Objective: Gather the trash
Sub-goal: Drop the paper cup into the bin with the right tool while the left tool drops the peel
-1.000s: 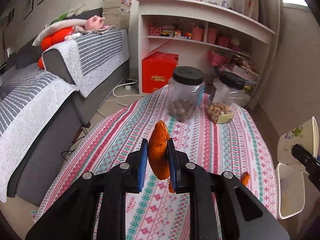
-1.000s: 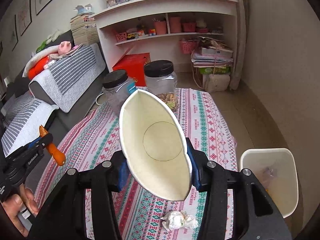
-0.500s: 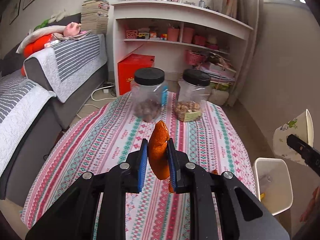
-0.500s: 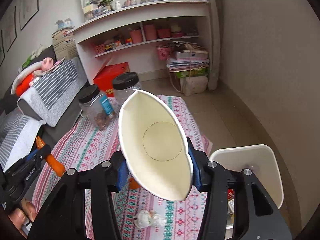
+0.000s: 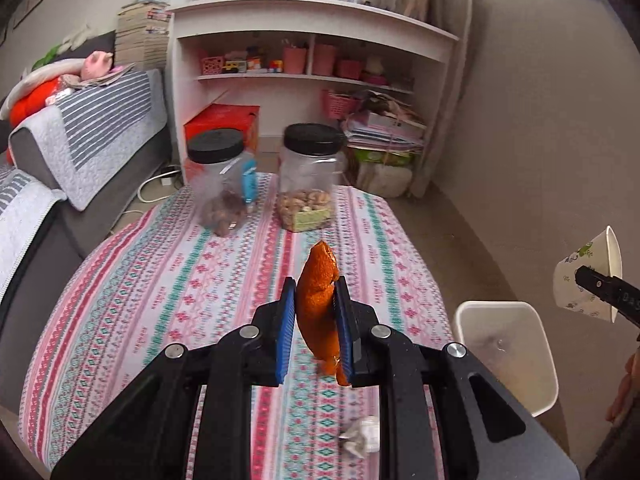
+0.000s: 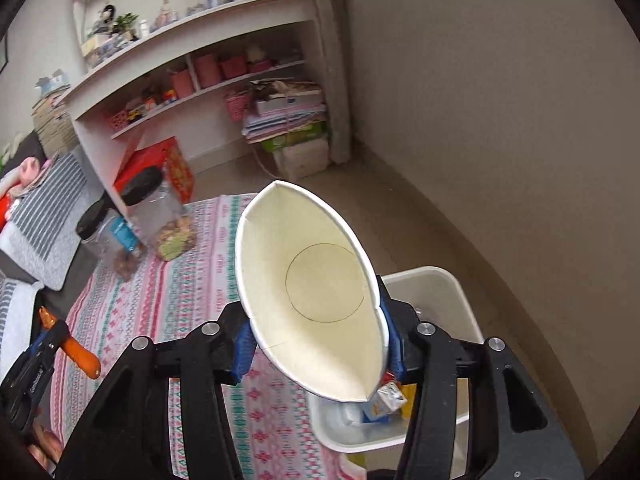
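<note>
Left wrist view: the left gripper (image 5: 316, 312) is clamped tight on a piece of orange fruit peel (image 5: 320, 300), which stands upright between the blue pads and projects above and below them. The gripper is held over a table covered with a pink, teal and white patterned cloth (image 5: 160, 280). A crumpled white paper wad (image 5: 362, 436) lies on the cloth near the table's front edge, below the gripper's right finger. Two clear plastic jars with black lids (image 5: 306, 180) stand side by side at the far end of the table, well apart from the gripper. A white rectangular plastic bin (image 5: 508, 352) stands on the floor just beside the table's right edge. At the right margin the right gripper (image 5: 600, 286) is partly visible, holding a white paper cup with green print (image 5: 588, 276) above and to the right of the bin. Right wrist view: the right gripper (image 6: 316, 344) has the paper cup (image 6: 312, 292) squeezed to an oval between its blue pads, mouth toward the camera; its hold is easing only slightly and the pads press on the cup walls. The cup is above the near rim of the bin (image 6: 440, 284), which contains assorted wrappers. At lower left the left gripper (image 6: 36, 364) appears with the orange peel (image 6: 78, 354) in its fingers, over the table's left edge.
</note>
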Available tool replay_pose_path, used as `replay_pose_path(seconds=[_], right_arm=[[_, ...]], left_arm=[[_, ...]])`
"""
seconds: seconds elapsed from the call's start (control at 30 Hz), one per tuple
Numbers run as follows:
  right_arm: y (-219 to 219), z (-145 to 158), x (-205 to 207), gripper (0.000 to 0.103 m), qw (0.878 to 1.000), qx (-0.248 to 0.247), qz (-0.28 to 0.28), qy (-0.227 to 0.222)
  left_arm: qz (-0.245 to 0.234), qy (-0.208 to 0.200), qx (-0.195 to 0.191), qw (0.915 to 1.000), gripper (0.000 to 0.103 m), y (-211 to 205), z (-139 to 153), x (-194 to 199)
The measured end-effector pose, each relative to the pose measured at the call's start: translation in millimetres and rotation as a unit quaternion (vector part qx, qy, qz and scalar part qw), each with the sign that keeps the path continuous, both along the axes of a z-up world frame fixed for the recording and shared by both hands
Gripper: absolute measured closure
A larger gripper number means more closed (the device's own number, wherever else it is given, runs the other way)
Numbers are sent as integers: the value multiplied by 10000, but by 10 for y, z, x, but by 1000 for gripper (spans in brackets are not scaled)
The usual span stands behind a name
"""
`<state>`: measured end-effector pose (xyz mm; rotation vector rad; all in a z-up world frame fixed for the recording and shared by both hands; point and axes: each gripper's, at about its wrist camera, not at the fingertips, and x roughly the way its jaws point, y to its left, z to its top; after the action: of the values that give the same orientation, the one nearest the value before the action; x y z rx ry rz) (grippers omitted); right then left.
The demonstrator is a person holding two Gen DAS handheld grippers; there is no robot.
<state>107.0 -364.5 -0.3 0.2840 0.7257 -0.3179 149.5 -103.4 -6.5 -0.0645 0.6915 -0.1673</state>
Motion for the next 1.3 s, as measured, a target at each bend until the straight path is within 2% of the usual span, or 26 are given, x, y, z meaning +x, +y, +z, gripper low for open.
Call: replay_pose_path(seconds=[0.17, 0.23, 0.5, 0.6, 0.8, 0.97, 1.0, 1.03, 1.1, 1.3], right_arm=[[-303, -17, -132, 51, 9996, 61, -253, 119], [-436, 9, -217, 36, 9991, 103, -415, 65], [-987, 159, -567, 29, 9940, 280, -1023, -282], [-1200, 164, -696, 22, 9909, 299, -1278, -288], [-1562, 63, -852, 18, 9837, 564, -1696, -191], [-1710, 44, -944, 13, 9778, 490, -2027, -194], [-1746, 43, -971, 12, 9766, 506, -2079, -209], [-1777, 43, -995, 9, 9755, 517, -2126, -228], [-1803, 50, -1043, 9, 9736, 481, -2219, -253], [-1785, 35, -1028, 7, 9749, 420, -2181, -169]], left_arm=[[-393, 37, -33, 9992, 83, -459, -13, -50], [-562, 105, -71, 9983, 83, -635, -26, -62], [-1289, 607, -368, 9891, 83, -1416, -153, -111], [-1582, 702, -290, 9845, 83, -1806, -195, -148], [-1948, 992, -307, 9753, 83, -2387, -286, -156], [-2177, 1207, -304, 9680, 80, -2705, -338, -171], [-2194, 1226, -288, 9675, 75, -2754, -341, -175], [-2196, 1226, -264, 9675, 64, -2799, -335, -193], [-2220, 1192, -210, 9675, 55, -2815, -325, -221], [-2368, 1292, 199, 9627, 43, -2668, -403, -260]])
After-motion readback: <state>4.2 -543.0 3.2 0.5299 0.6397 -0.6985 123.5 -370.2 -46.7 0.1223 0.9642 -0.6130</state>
